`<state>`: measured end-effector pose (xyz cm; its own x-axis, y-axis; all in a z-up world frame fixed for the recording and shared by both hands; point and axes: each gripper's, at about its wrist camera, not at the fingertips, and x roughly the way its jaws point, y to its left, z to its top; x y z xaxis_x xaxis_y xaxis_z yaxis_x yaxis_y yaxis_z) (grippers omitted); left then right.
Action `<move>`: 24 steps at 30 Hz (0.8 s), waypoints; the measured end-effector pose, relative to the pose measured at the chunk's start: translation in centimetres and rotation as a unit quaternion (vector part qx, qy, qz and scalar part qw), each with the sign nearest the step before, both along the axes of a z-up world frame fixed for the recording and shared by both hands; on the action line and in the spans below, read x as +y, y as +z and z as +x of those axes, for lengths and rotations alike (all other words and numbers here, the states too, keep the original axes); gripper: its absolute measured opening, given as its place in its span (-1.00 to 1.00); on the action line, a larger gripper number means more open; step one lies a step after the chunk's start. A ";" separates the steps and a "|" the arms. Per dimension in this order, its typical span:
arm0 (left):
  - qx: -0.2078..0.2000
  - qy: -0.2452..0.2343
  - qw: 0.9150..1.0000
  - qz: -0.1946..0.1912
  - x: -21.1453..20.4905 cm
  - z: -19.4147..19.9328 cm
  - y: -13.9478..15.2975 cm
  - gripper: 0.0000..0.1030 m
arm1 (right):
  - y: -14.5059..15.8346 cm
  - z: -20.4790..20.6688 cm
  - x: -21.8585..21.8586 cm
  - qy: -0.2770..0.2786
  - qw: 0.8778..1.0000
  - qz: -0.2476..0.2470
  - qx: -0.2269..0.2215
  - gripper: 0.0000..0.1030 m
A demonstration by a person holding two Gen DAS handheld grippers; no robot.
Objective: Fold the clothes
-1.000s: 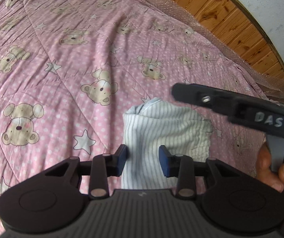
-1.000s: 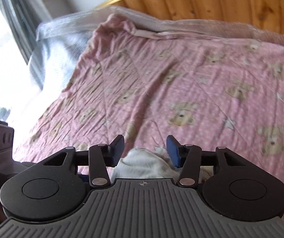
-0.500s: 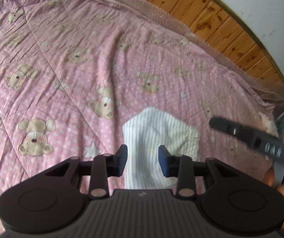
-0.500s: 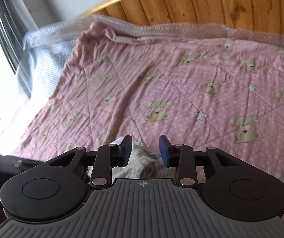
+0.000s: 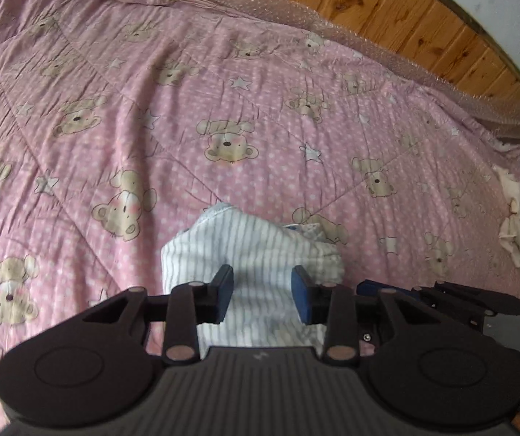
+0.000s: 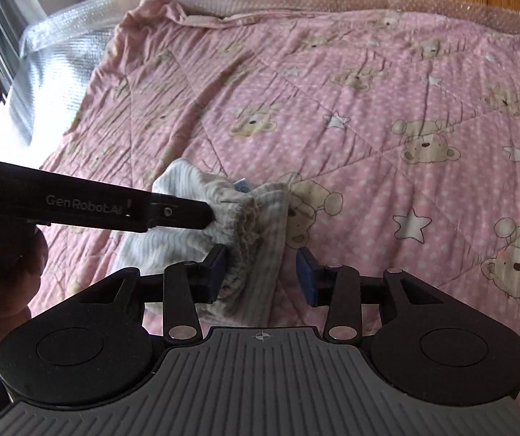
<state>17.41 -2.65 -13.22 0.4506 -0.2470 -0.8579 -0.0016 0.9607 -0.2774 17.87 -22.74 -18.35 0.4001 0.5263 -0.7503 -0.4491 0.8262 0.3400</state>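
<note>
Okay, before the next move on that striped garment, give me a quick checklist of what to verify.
1. Striped garment lies bundled on the quilt: ok.
2. Left gripper open above it, nothing pinched: ok.
3. Right gripper: its jaws have just been opening, with the gathered waistband between them, not pinched: ok.
4. Clearance between the grippers: cannot tell; one of the left gripper's fingers crosses close in the right wrist view.
5. Fold neat: not ok; the waistband edge is bunched.
</note>
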 end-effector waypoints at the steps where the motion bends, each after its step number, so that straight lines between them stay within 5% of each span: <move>1: -0.005 0.006 1.000 -0.011 0.7 -1.1 0.9 -0.13 | 1.0 -0.5 0.0 0.003 1.000 -0.004 -0.008 -0.03; 2: -0.010 0.012 1.000 -0.021 1.4 -2.3 1.7 0.06 | 2.0 -1.3 0.1 0.007 1.000 -0.014 -0.019 0.09; 4: 0.007 0.015 1.000 -0.016 2.3 -4.4 1.8 0.07 | 3.3 -2.7 0.7 0.012 0.999 -0.037 -0.035 0.37; 12: 0.047 0.026 0.997 -0.061 5.0 -8.0 -0.5 0.09 | 2.9 -7.9 3.1 -0.005 0.995 -0.094 -0.023 0.43; 17: 0.042 0.058 0.994 -0.084 6.1 -7.0 -1.2 0.13 | 2.7 -9.1 2.3 -0.021 0.998 -0.051 -0.006 0.44; 24: 0.051 0.082 0.992 -0.075 5.7 -2.4 -3.3 0.13 | 2.0 -4.0 -0.1 -0.089 0.994 0.056 0.022 0.53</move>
